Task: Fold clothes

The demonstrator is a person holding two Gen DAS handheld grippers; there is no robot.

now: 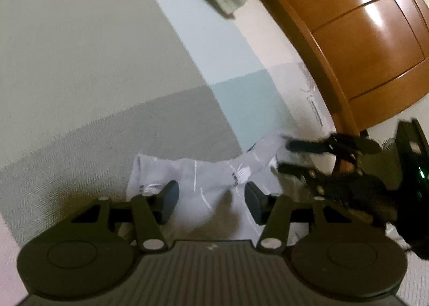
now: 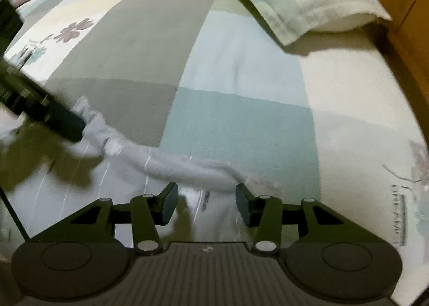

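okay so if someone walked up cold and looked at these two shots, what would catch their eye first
Probably the pale grey garment with thin white stripes, stretched in a rumpled band across the patchwork bedspread. The left gripper and right gripper both hang open just above it. Behind, a pillow lies near a glossy wooden headboard.

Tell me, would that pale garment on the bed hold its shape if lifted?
Probably not: the pale garment already lies bunched and creased on the bedspread, so it looks floppy. It seems thin, likely light. Pushed, it would probably wrinkle rather than slide.
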